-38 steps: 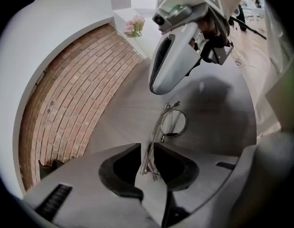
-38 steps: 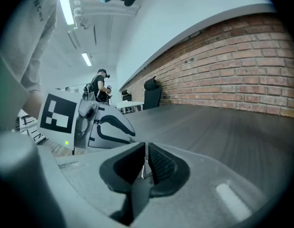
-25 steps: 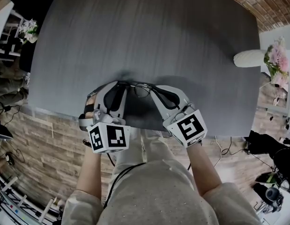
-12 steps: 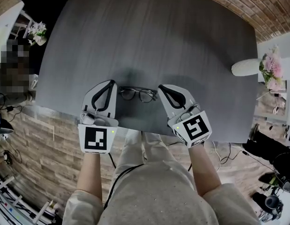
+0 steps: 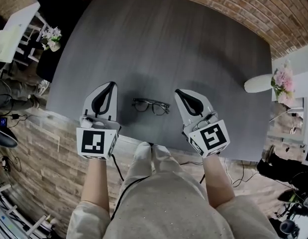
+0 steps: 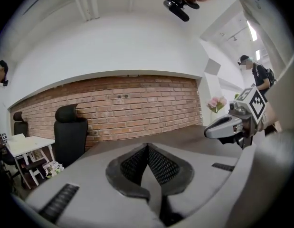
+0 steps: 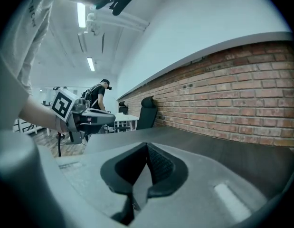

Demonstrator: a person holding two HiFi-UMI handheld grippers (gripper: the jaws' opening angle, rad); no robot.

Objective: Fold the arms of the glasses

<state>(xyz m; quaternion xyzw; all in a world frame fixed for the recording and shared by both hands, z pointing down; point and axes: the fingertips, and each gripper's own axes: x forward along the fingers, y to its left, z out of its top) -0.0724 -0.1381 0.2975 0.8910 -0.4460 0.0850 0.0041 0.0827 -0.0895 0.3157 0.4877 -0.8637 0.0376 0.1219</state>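
The glasses lie near the near edge of the surface, their arms seemingly folded; the left gripper and right gripper flank them without touching, both clenched on nothing; folding looks finished, so the next move is probably only to check.

table: matt woodgrain | left hand-held gripper: matt plastic

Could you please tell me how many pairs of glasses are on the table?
1: the glasses lie near the front edge of the table, between the left gripper and the right gripper, touching neither.
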